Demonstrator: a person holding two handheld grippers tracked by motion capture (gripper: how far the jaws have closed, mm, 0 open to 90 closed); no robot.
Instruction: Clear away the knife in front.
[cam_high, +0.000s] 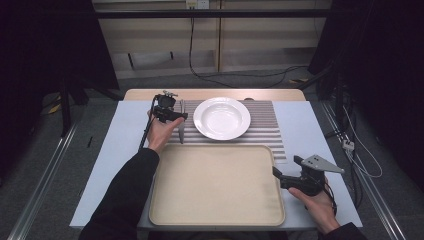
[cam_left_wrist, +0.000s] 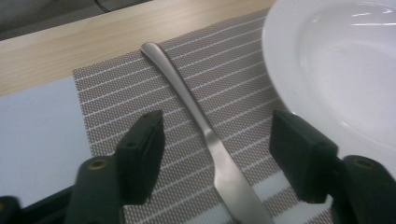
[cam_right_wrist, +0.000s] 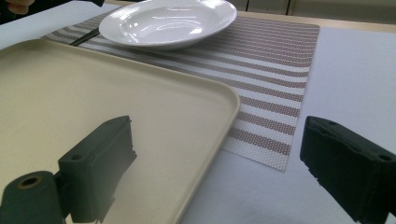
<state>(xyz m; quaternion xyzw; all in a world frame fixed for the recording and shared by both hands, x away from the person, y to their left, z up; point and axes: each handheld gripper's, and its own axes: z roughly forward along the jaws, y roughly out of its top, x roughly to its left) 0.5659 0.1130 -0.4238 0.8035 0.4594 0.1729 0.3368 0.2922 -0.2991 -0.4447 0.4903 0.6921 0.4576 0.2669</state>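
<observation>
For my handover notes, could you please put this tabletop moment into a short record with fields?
Work in hand: picking up the knife from the striped placemat
Left claw: open, jaws either side of the knife, pads not touching it
Right claw: open, holding nothing, straddling the right edge of the tray
Knife position: flat on the placemat, left of the white plate
Tray: beige, nothing on it, in front of the placemat
</observation>
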